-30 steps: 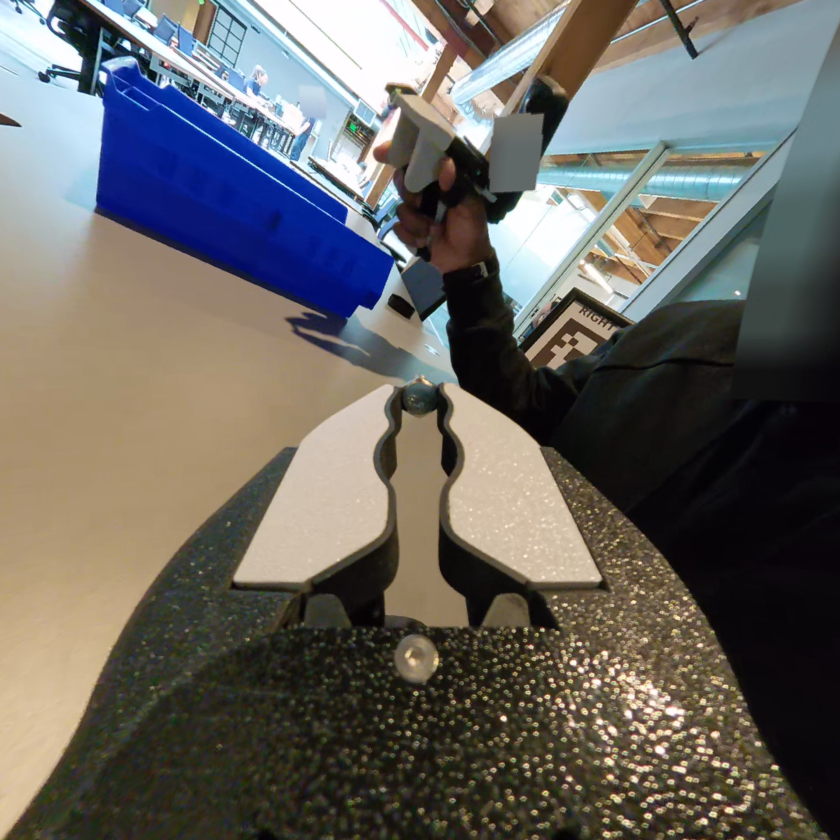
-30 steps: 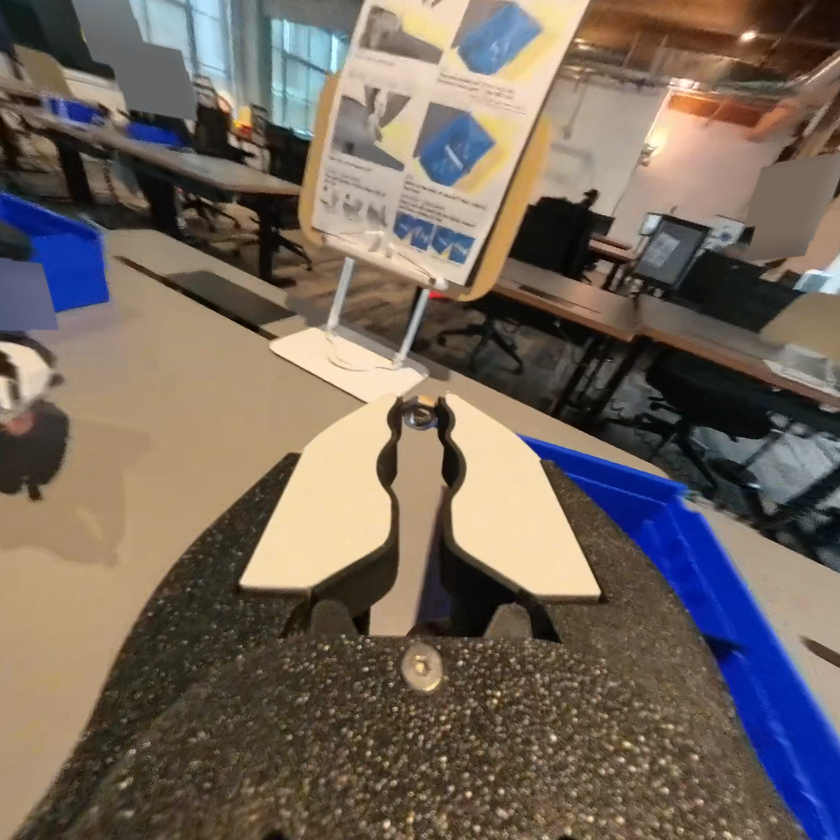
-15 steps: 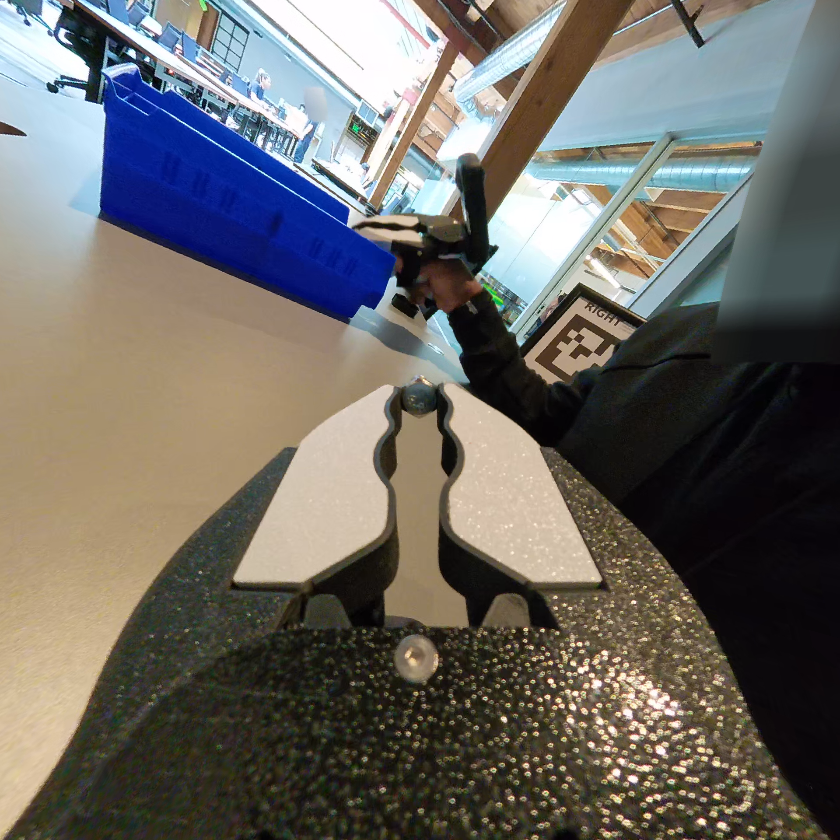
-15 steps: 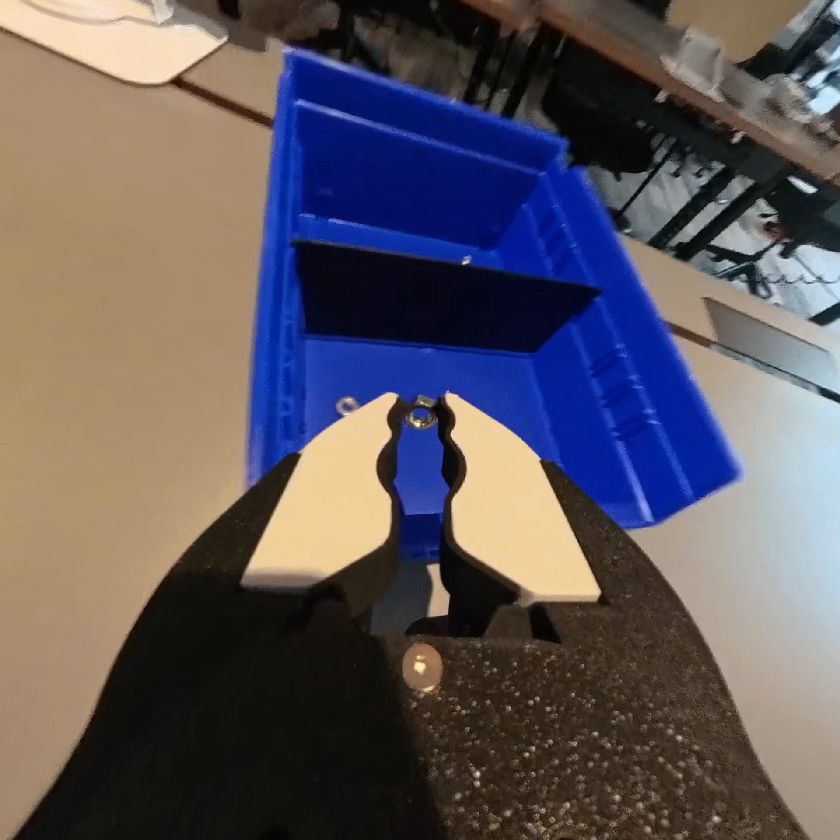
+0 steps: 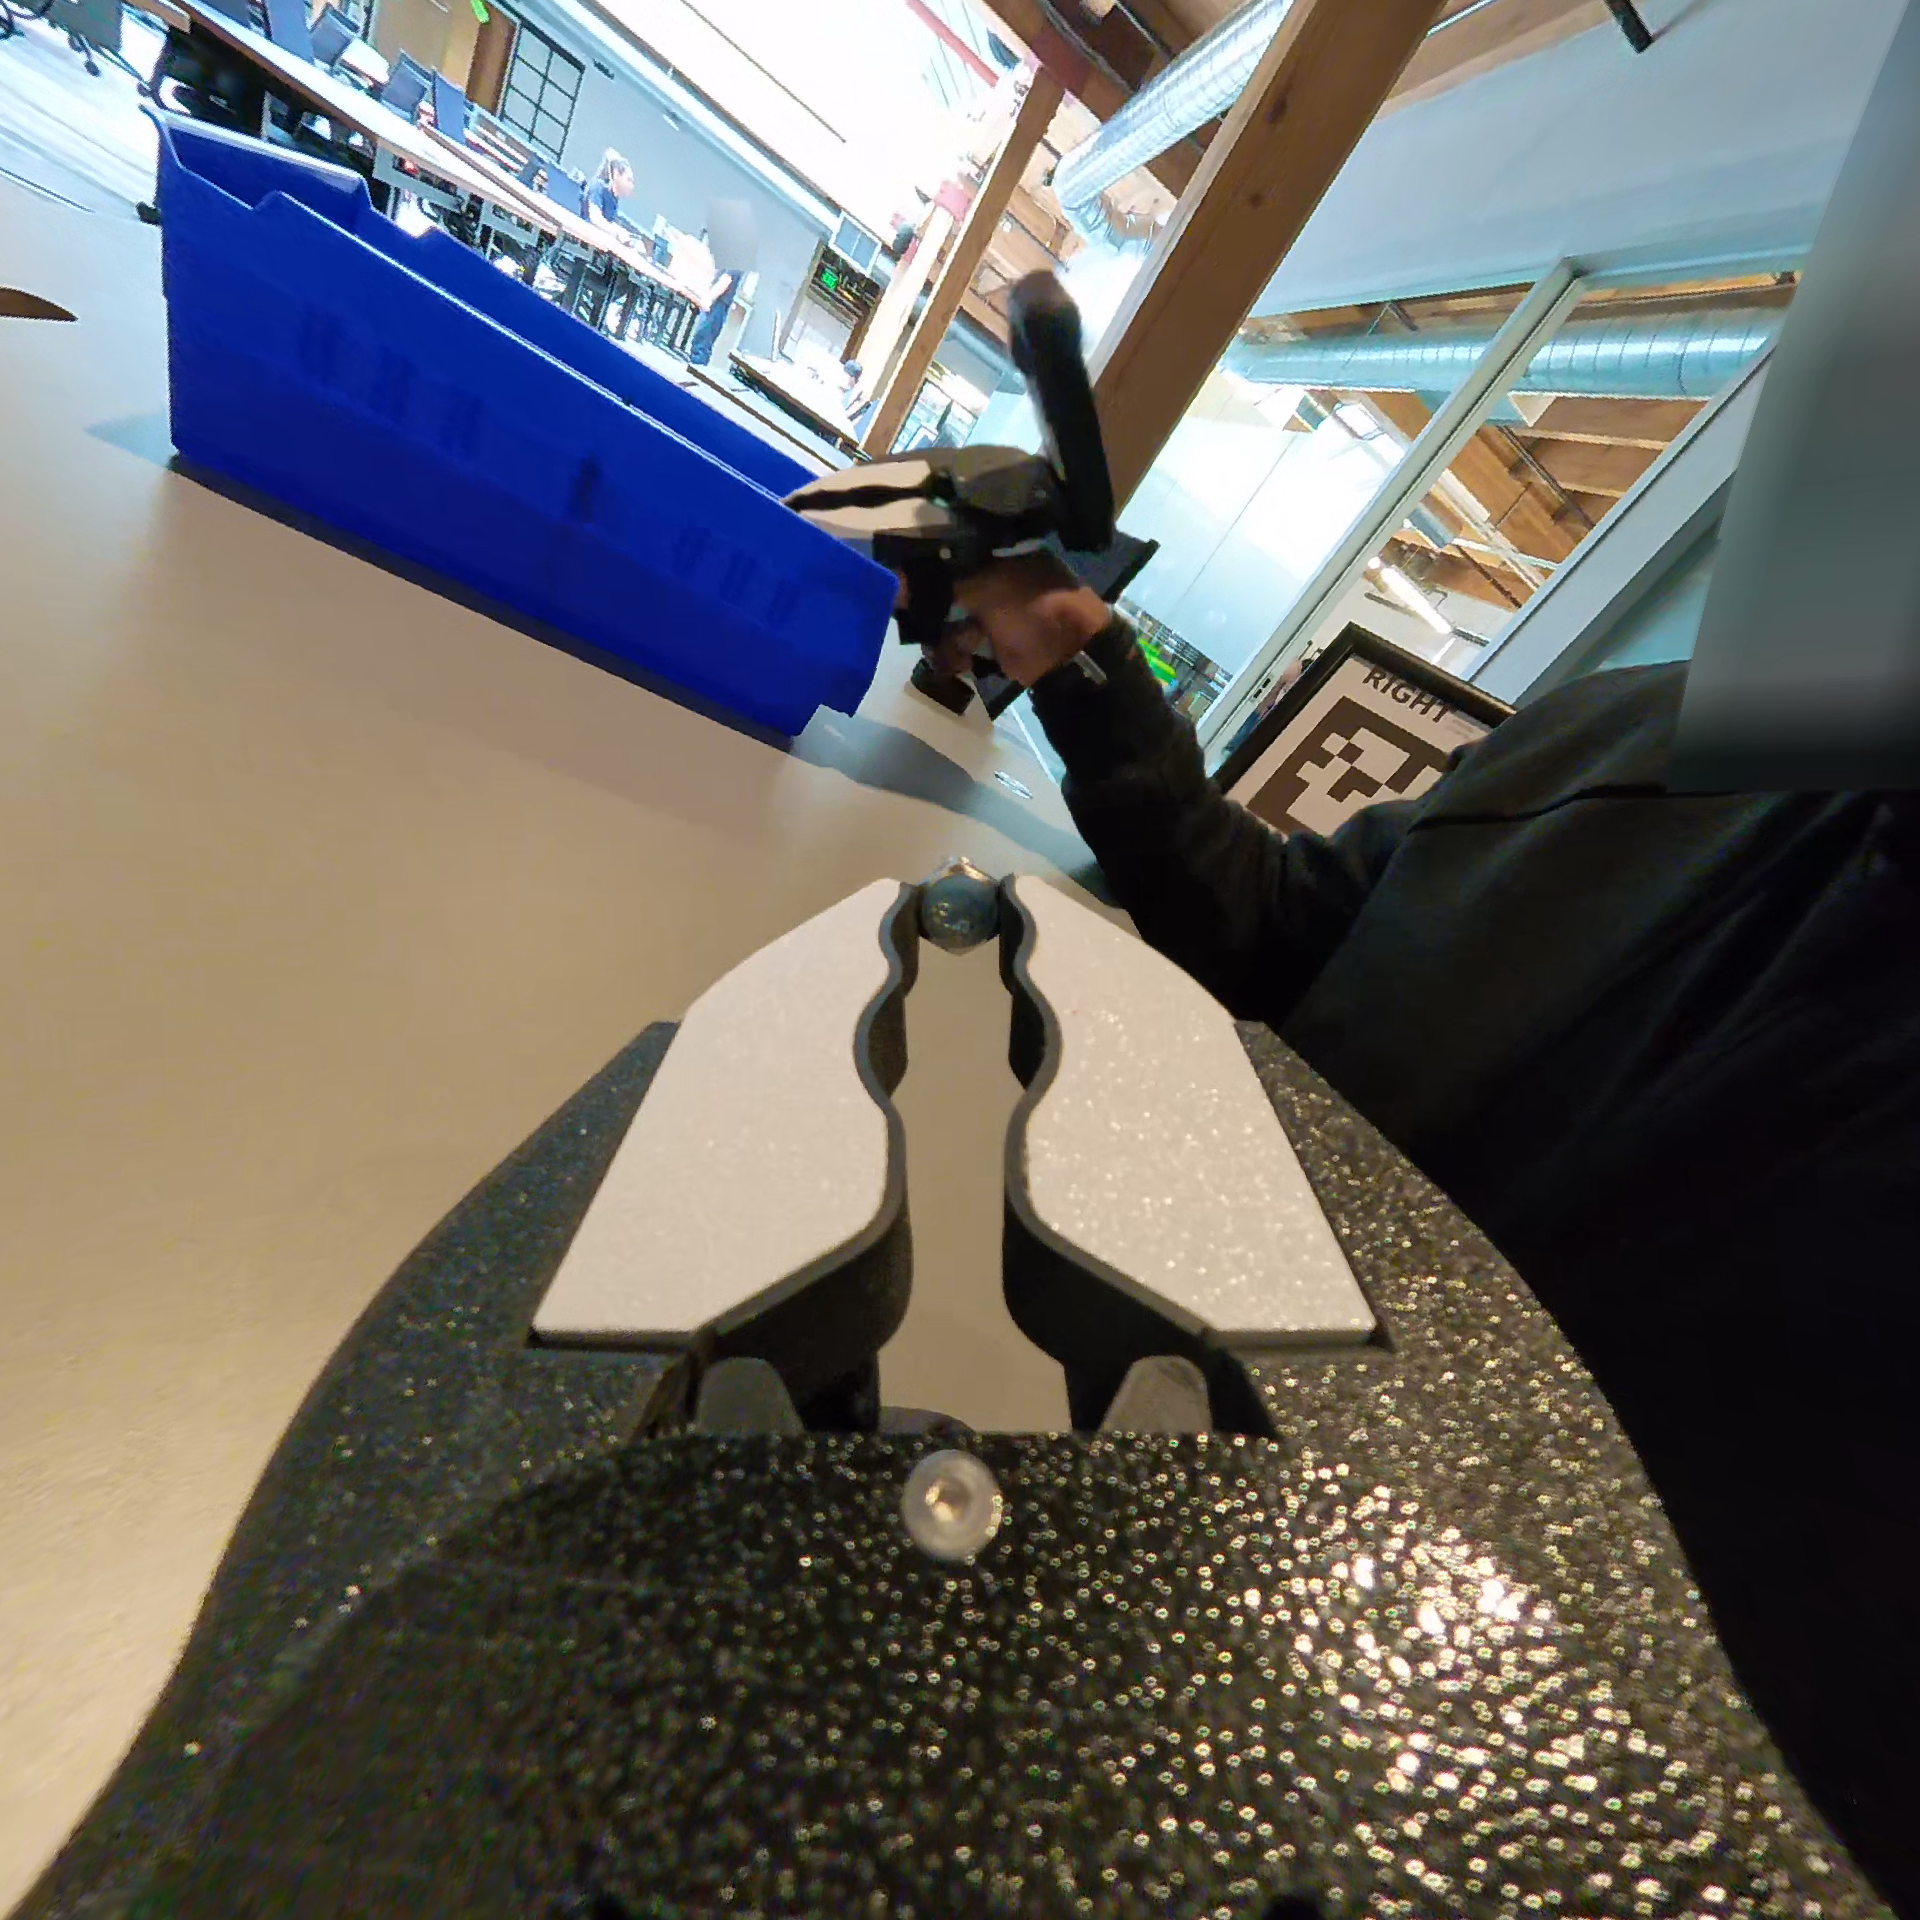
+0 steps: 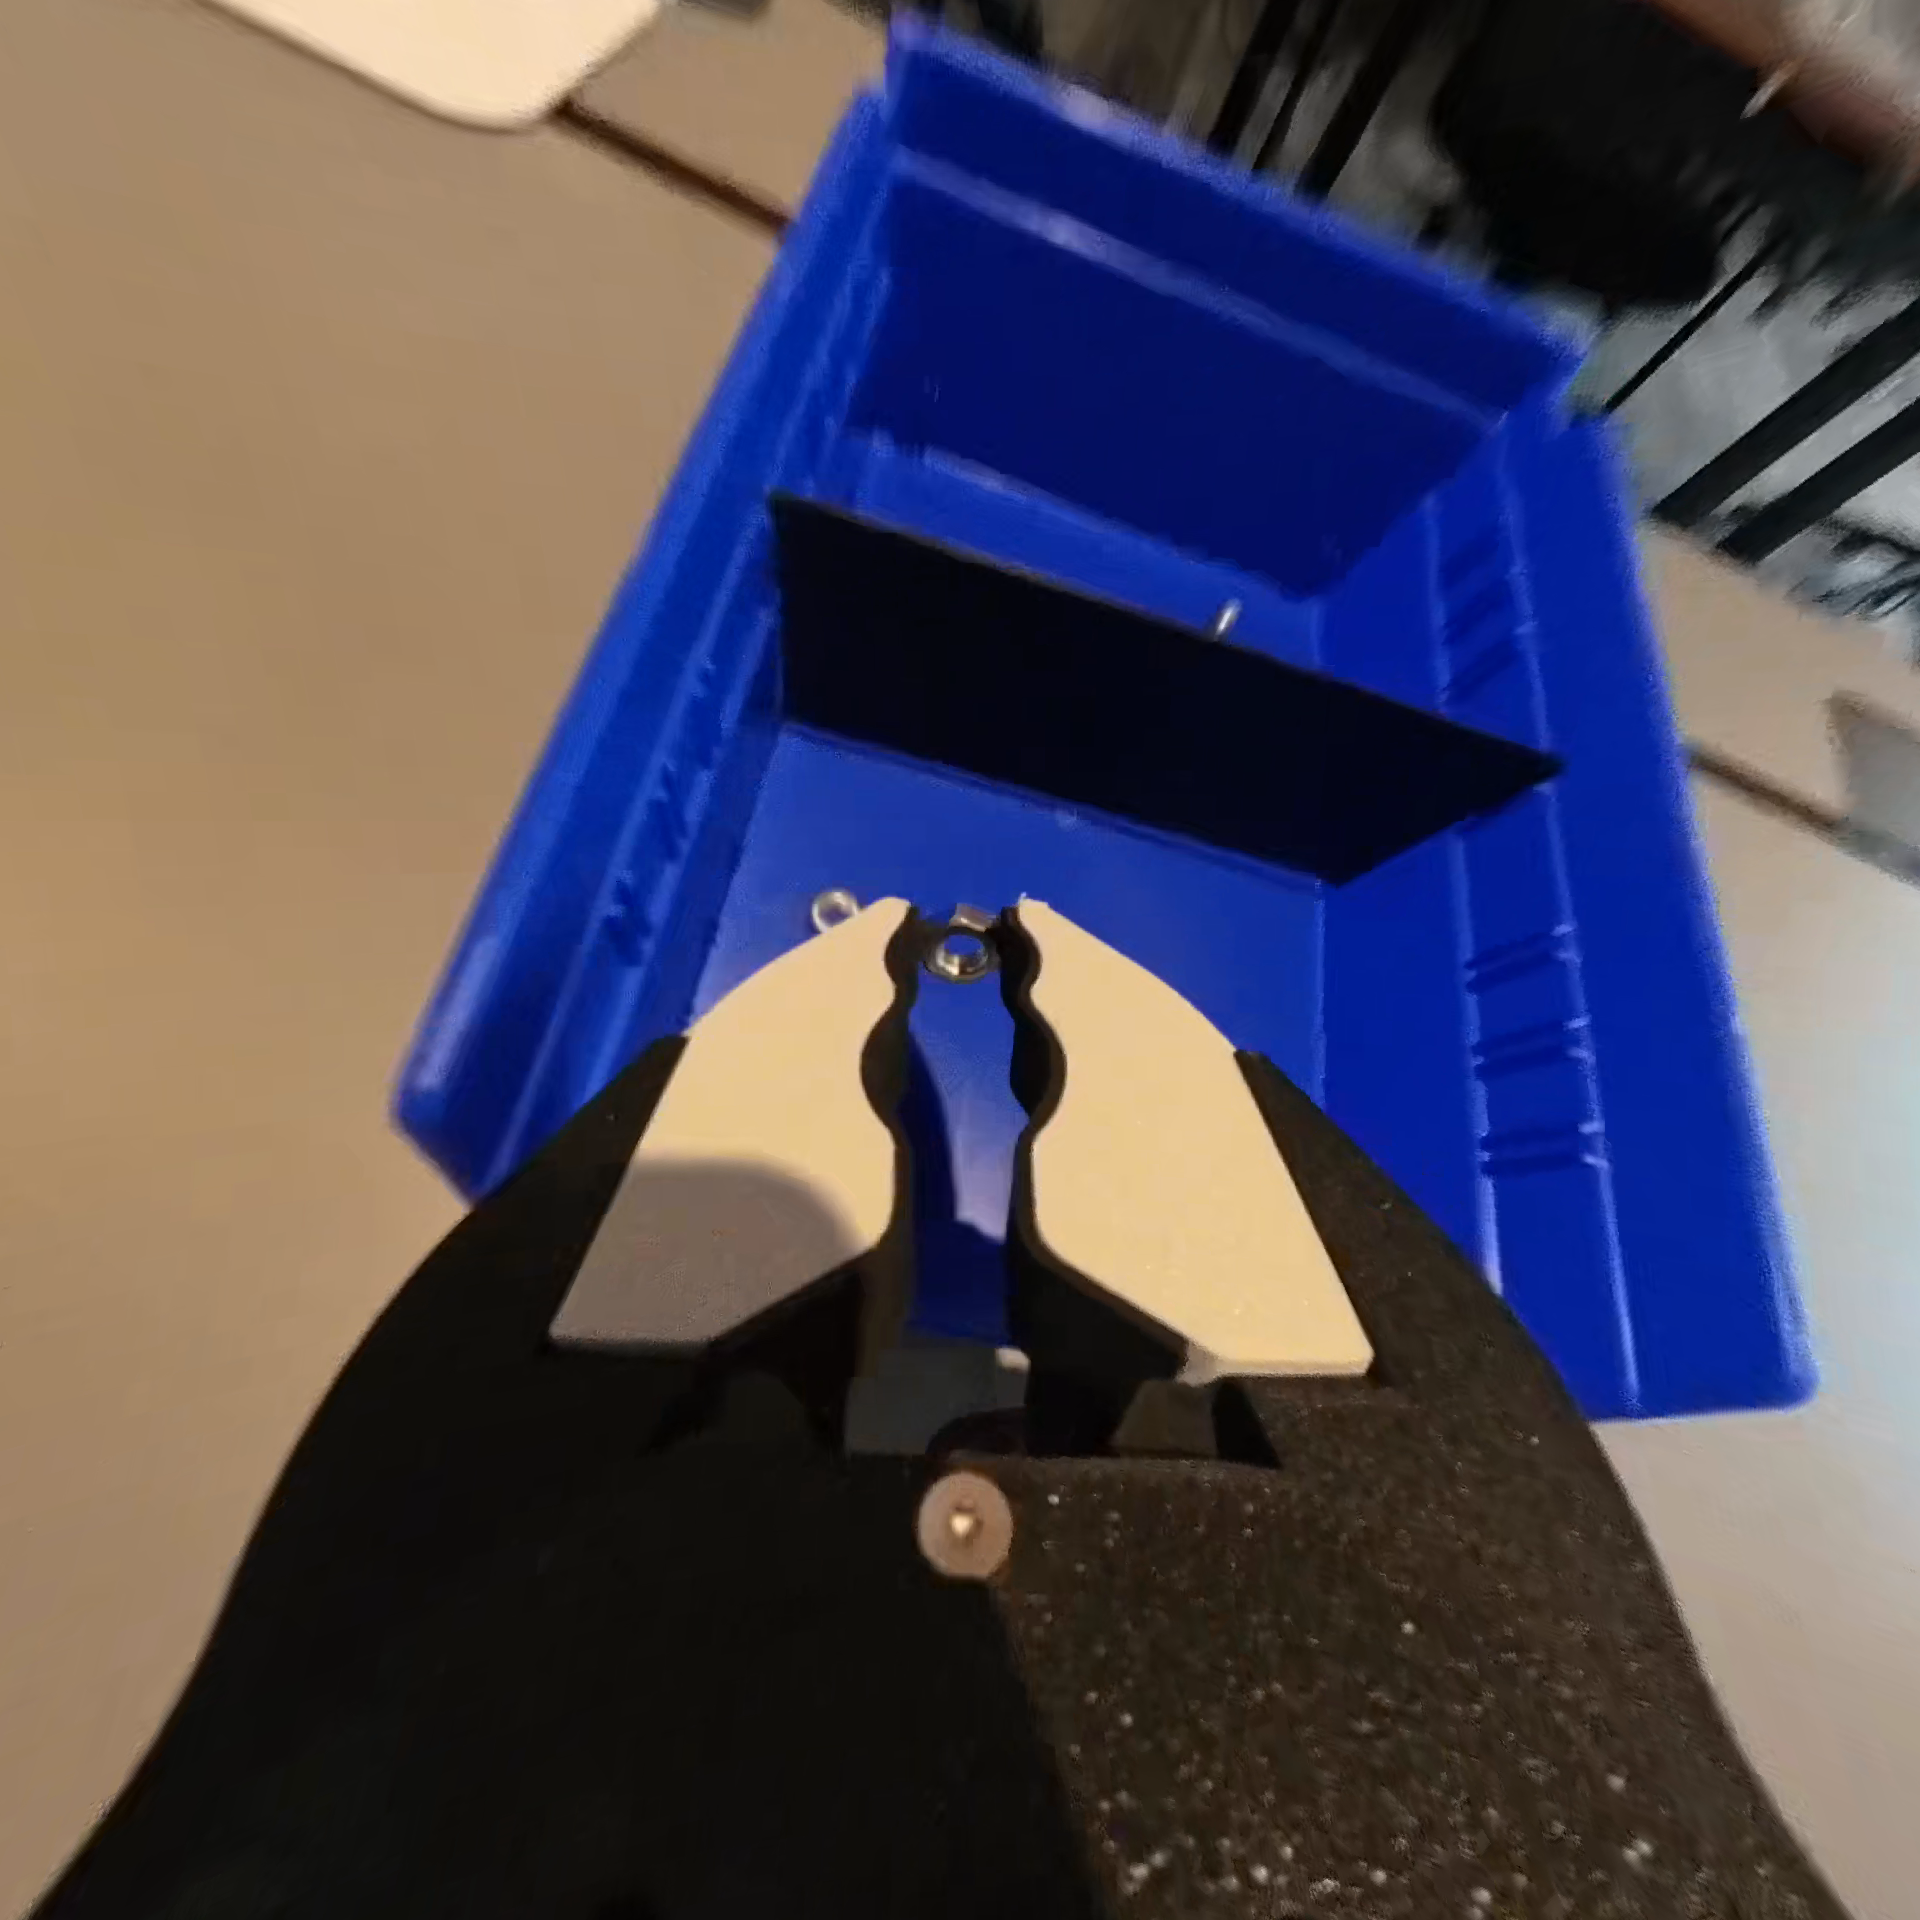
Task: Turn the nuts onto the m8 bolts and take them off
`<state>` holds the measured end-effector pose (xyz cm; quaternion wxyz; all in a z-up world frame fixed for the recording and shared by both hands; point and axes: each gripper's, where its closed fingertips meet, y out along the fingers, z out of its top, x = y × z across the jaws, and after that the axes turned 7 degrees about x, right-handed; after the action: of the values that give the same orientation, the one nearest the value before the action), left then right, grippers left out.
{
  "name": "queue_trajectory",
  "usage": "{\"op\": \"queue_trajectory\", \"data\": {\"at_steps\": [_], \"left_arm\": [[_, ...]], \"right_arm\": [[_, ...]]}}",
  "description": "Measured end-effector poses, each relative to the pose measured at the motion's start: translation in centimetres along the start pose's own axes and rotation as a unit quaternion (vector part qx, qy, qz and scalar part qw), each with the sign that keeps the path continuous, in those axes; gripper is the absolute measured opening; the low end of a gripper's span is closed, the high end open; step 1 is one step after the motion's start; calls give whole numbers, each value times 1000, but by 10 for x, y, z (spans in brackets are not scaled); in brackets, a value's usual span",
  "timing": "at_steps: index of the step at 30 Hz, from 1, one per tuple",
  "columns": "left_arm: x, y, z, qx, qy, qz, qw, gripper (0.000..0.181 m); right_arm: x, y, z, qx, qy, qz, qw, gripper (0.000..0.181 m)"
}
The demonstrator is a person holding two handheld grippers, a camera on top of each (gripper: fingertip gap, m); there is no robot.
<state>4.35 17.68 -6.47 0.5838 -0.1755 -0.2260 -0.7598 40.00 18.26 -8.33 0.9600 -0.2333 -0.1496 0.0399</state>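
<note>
Both grippers clamped: left [image 5: 958, 914] on bolt [image 5: 956, 920], right [image 6: 961, 951] w/ nut [image 6: 958, 954], now lower over blue bin [image 6: 1538, 935].

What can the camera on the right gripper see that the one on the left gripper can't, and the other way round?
Only the right wrist view looks down into the blue plastic bin: its dark divider, a loose nut on the floor, and the small silver hex nut pinched in the right gripper.

Only the left wrist view shows the left gripper clamped on a round silver bolt head, and the person's dark sleeve.

Both show the bin and the beige tabletop.
</note>
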Motion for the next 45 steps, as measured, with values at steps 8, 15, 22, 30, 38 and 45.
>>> {"op": "queue_trajectory", "data": {"at_steps": [8, 15, 22, 30, 38, 45], "left_arm": [[2, 2, -3, -9, 4, -2, 1000, 14], [3, 2, -5, -14, 6, -4, 1000, 14], [3, 2, -5, -14, 6, -3, 1000, 14], [2, 5, -3, -6, 21, 6, 1000, 14], [-2, 8, -7, -18, 40, 30, 999, 14], [-2, 11, -13, -38, 44, 34, 998, 14]], "right_arm": [[12, 28, -30, -150, 15, 46, 988, 15], [16, 31, -36, -158, 47, 44, 985, 16], [31, 20, -28, -139, 44, 14, 989, 31], [-101, -37, 109, 104, -72, 161, 979, 26], [-301, -1, 113, 167, -197, 315, 913, 28], [-330, 3, 102, 183, -188, 339, 904, 24]]}}
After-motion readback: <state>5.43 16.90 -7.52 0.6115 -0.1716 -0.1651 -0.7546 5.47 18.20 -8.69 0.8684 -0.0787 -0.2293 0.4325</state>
